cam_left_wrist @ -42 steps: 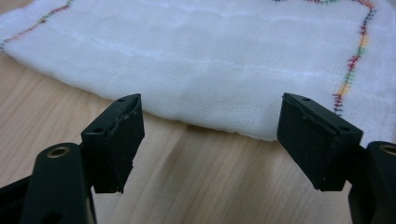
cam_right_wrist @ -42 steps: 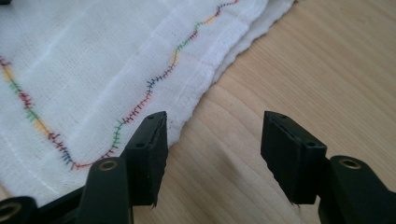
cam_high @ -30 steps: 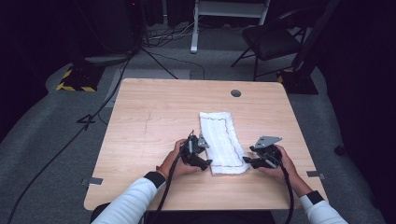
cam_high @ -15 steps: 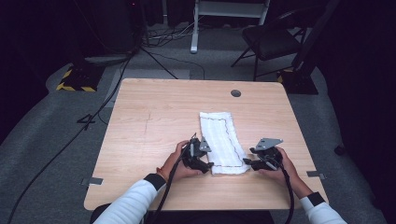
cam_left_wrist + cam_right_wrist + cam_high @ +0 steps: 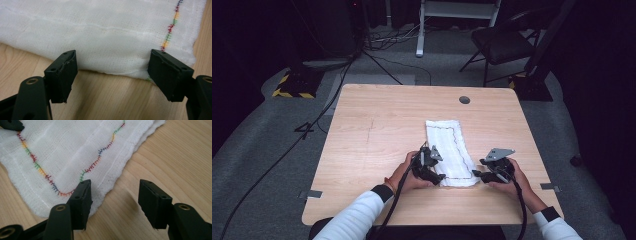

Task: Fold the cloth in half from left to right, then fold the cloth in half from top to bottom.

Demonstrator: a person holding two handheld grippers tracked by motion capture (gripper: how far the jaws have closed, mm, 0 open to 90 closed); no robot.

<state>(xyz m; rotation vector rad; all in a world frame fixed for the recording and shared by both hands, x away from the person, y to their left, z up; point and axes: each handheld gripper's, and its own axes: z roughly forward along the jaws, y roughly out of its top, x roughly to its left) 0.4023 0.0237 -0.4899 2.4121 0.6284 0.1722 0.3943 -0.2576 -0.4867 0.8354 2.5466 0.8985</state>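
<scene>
The left tongs [image 5: 437, 175] have edged along the cloth's [image 5: 447, 145] near edge, jaws apart.

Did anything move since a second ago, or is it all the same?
Hardly anything. The left tool edged a little closer to the near corner of the white cloth and its jaws closed slightly, but they are open and grip nothing. The right tool, the cloth and the table stayed put.

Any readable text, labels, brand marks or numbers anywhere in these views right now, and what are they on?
None: no readable word, number or brand on the white cloth, the table, the left gripper or the right gripper.
The cloth carries multicoloured stitching, not lettering.
The yellow-and-black striped floor block is a hazard pattern, no text.
</scene>
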